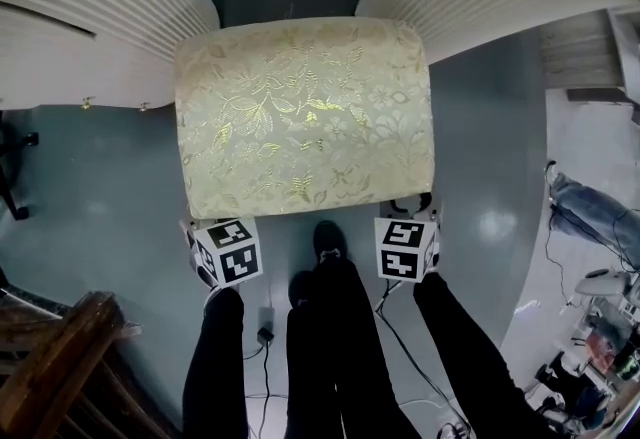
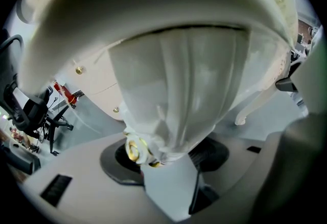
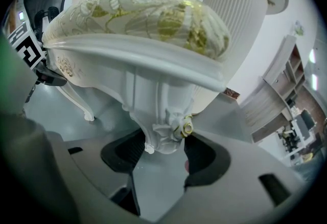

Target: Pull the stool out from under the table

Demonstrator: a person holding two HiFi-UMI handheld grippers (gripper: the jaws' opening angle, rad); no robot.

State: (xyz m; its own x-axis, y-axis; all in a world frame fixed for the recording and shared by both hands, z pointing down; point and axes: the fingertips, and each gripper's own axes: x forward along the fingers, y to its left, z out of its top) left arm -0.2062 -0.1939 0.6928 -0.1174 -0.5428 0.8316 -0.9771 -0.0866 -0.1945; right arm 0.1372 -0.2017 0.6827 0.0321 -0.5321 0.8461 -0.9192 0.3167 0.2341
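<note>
The left gripper pinches the stool's near-left leg; the right gripper pinches its near-right leg.

I read this as an indoor studio or lab dressed with home furniture, not a lived-in room. The ornate white desk with fluted pedestals and small brass knobs, and the cream stool upholstered in gold leaf-pattern fabric, would suit a bedroom. Yet they stand on a bare, glossy grey-blue floor. Black cables trail across that floor. A black stand with spread legs sits off the desk's left side. Cluttered equipment and what looks like brown shelving crowd the right.
</note>
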